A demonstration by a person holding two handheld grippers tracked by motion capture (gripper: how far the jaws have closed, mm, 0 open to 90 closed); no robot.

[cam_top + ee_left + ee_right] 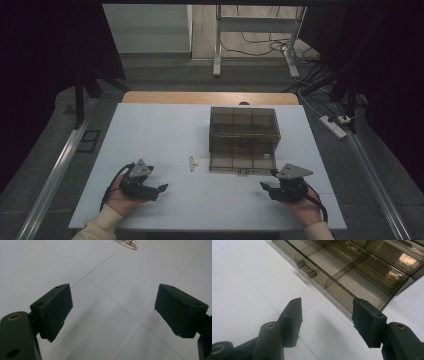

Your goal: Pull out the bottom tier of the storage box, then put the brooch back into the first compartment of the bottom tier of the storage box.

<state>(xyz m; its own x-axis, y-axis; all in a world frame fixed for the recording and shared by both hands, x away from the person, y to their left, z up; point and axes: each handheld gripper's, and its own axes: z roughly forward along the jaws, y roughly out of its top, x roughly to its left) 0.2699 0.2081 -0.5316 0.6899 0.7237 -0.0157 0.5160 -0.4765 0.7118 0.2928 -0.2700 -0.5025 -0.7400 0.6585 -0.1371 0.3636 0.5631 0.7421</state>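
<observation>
Pin: small gold pin (192, 163) on bench (150, 130), centre frame, long axis toward the far edge.
Left tool (159, 189): released, empty; pin up-right, nearer this hand.
Right tool (264, 186): released, empty, by drawer box (243, 139).

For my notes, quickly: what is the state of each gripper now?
Left gripper: open, holding nothing.
Right gripper: open, holding nothing.

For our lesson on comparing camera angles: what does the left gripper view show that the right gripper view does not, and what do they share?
The left gripper view alone shows a small gold pin with pearls lying on the table. The right gripper view alone shows the smoky clear drawer box, its bottom drawer pulled out, with a drawer handle. Both show the white table and an open hand-held gripper: the left hand-held gripper and the right hand-held gripper.
</observation>
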